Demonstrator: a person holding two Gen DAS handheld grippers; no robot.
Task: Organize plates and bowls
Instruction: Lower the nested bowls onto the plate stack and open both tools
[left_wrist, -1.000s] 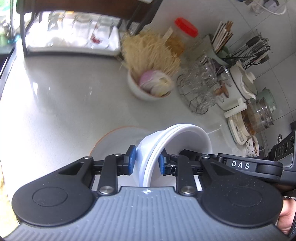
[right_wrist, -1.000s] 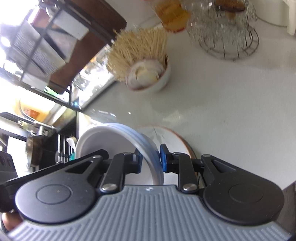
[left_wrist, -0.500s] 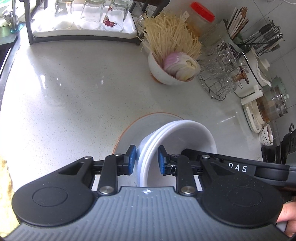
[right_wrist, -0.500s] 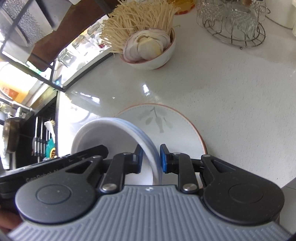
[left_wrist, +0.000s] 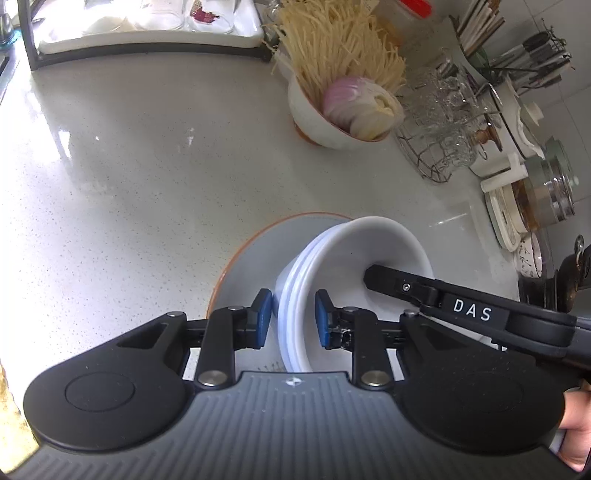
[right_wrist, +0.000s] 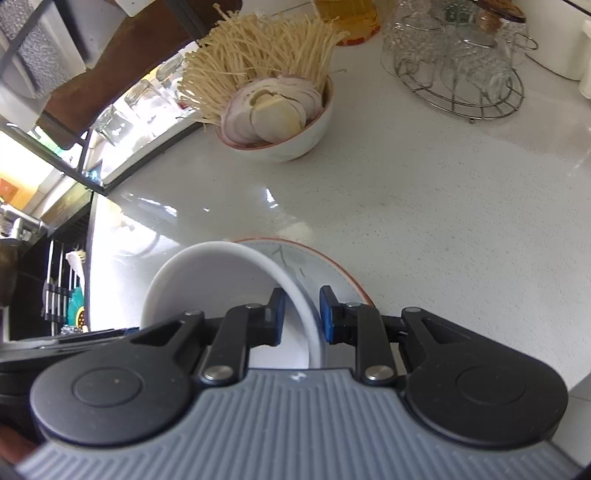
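A stack of white bowls (left_wrist: 354, 258) sits on an orange-rimmed plate (left_wrist: 258, 258) on the pale counter. My left gripper (left_wrist: 291, 317) straddles the stack's near rim with its blue pads slightly apart from the wall, so it is open. In the right wrist view the same bowls (right_wrist: 221, 280) rest on the plate (right_wrist: 332, 266), and my right gripper (right_wrist: 301, 314) straddles the opposite rim, also opened with gaps beside the rim. The right gripper's finger (left_wrist: 406, 286) shows inside the bowl in the left view.
A bowl of enoki mushrooms and sliced onion (left_wrist: 343, 110) stands behind. A wire rack of glasses (left_wrist: 439, 122) and jars and utensil holders (left_wrist: 535, 184) line the right. A dish rack with glasses (left_wrist: 147, 29) is at the back left; the sink edge (right_wrist: 66, 295) lies left.
Both grippers lowered the bowl stack onto the orange-rimmed plate and their jaws have widened, letting go of the rim.
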